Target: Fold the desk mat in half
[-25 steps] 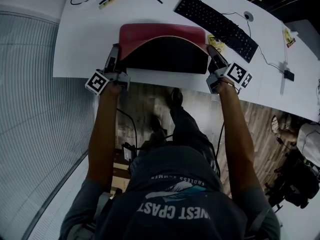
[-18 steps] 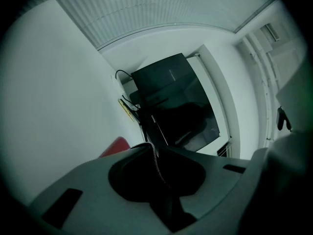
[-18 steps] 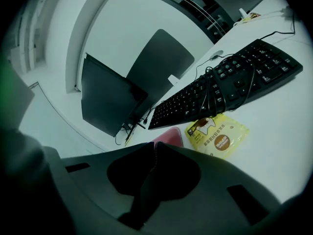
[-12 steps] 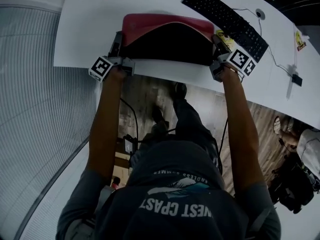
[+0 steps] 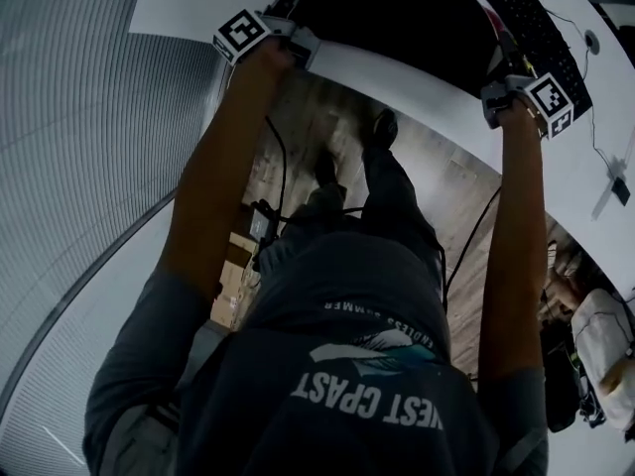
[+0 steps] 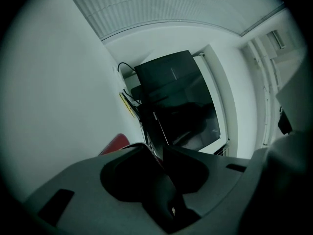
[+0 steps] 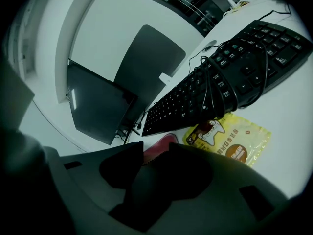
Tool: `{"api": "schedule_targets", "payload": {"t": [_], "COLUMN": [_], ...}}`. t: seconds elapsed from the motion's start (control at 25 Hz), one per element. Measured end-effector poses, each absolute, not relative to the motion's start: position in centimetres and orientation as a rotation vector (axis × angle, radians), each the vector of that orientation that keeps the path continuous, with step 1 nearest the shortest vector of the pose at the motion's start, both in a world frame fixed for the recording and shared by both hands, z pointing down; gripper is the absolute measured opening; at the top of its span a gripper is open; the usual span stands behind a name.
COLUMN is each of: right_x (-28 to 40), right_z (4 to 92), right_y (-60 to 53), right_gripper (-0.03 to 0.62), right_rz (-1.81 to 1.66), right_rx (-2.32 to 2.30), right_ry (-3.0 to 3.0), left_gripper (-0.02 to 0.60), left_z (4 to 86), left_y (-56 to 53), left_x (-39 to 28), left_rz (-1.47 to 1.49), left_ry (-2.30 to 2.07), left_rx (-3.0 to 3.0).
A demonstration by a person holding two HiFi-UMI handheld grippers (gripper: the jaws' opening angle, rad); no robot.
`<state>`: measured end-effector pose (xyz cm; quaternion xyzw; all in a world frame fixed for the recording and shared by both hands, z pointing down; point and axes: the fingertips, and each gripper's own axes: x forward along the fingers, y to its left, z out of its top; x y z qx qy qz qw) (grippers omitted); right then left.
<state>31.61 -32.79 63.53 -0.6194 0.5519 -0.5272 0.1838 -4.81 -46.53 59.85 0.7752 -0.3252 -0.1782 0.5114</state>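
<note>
Okay, a wide white desk [image 5: 189,3] is running under and beyond both grippers. A flat desk mat, red on one face and black on the other [image 5: 397,18], is lying on it. It is spanning from the left gripper [image 6: 155,150] to the right gripper [image 7: 156,150], black face up, with a red strip peeking out past the jaws. Judging by that it is already doubled over, so the task is probably nearly done.

A long black keyboard [image 7: 220,82] with a cable wound round it is sitting just beyond the right gripper. A yellow printed snack pouch [image 7: 229,143] is lying between the keyboard and the jaws.

The left gripper's jaws have just been opening and are standing a little apart. The mat's red stitched edge is sitting in the gap, and the pads do not seem to be pressing it. The right gripper's jaws have just been opening too, wider, with the mat's rounded red corner lying loose between the tips.

Handling: the mat is looking thin, light and floppy, likely a bit slick on the red leather-like face, and not fragile. It is bending easily but may spring back at the crease once let go. The best hold is the two corners of one long edge, one gripper per corner on the stitched rim, so both sides travel together.
</note>
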Motion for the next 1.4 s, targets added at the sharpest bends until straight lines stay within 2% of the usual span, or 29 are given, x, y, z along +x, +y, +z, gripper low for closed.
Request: {"api": "schedule_targets", "payload": {"t": [0.32,0.52,1.04,1.28,1.4], "right_x": [31.3,31.1,28.6,27.7,25.9], "right_z": [62.8,61.8,56.2,51.9,49.5], "right_y": [-33.2,-33.4,-33.2,-32.7,-32.2], "right_gripper": [0.215,0.249,0.249,0.202,0.148], "right_rz": [-1.457,-1.425,-1.285,-1.163,-1.069], "right_rx": [-1.782,-1.824,-1.842,-1.834,-1.835], "right_ry": [1.604,1.654,1.827,1.942,2.04], "left_gripper": [0.178,0.186,0.181,0.164,0.144], "left_z": [57.3,55.6,48.4,45.2,43.8], "left_y": [-45.3,-44.6,-42.7,-40.4,-38.9], "left_x": [-3.8,-3.0,-4.4,-3.7,-4.3], "left_rz": [-0.448,-0.403,-0.421,-0.316,-0.274], "left_ry": [-0.71,-0.679,-0.644,-0.63,-0.608], "left_rx": [1.933,2.025,2.198,2.391,2.496]}}
